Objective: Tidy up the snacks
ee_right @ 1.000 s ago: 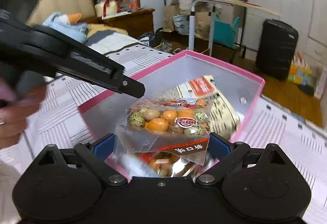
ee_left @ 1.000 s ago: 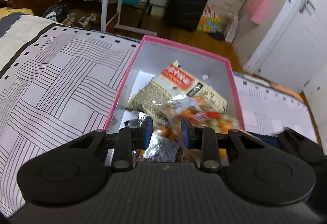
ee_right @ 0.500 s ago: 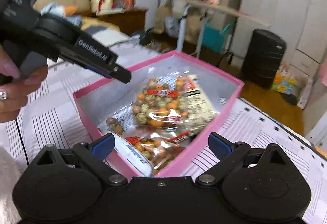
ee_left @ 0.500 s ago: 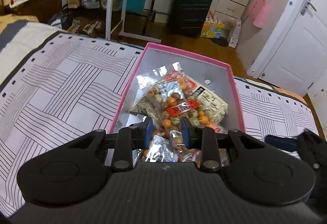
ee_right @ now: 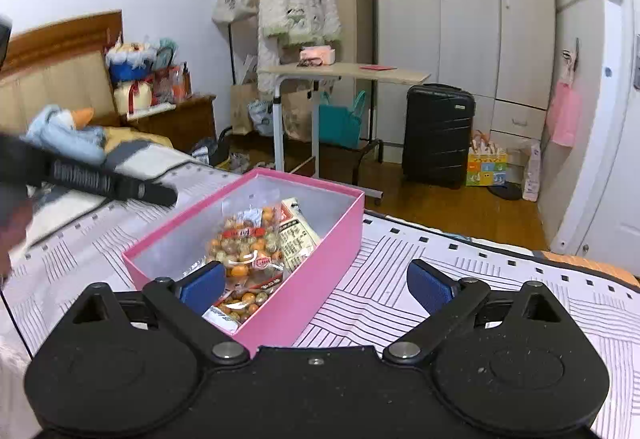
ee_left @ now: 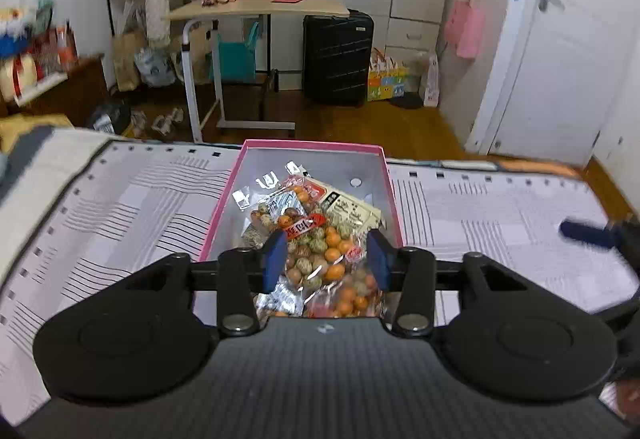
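Patterned bedspread (ee_right: 460,279), pink box (ee_right: 312,291), snack bags (ee_right: 248,251), labels unreadable

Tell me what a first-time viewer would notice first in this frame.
The pink box on the striped bedspread draws the eye, with clear bags of orange and speckled coated nuts piled inside over a beige snack packet. Both the left gripper and the right gripper hang open and empty near it. Behind, a black suitcase stands by the wardrobe.
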